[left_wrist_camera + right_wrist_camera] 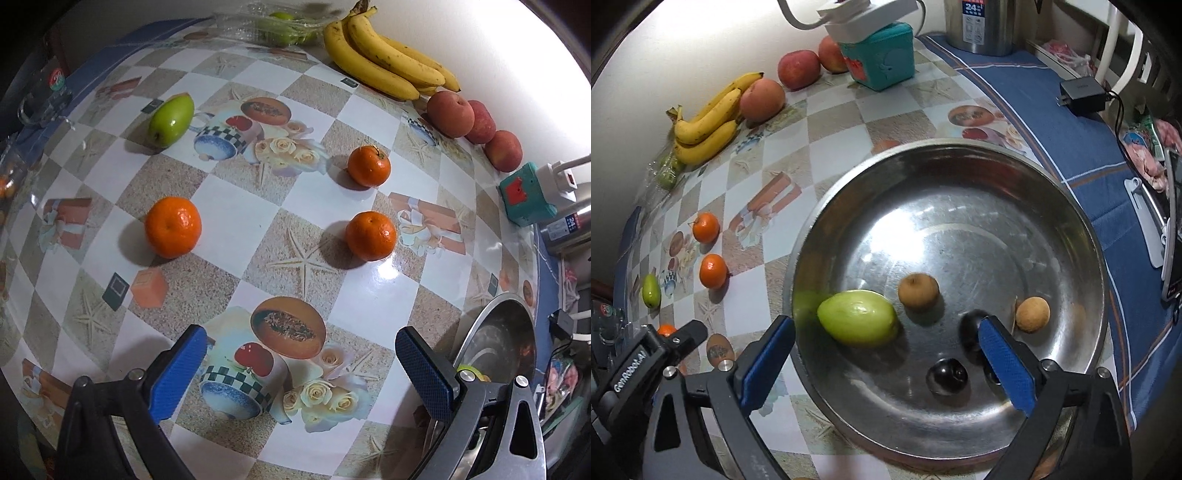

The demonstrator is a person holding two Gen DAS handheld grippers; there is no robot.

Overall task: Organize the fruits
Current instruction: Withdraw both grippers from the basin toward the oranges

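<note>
My right claw [886,354] hangs wide over the metal bowl [1086,258], green fruit [857,322] lying loose inside. Left claw [299,363] gapes too, empty, three oranges [172,226] mid-bench [229,214].

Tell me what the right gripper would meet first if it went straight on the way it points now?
Probably the bare bottom of the steel bowl. The right gripper is open, with the green fruit just left of its line.

Orange tangerines [173,226] on a checkered tablecloth [229,221]; yellow bananas [384,55].
</note>
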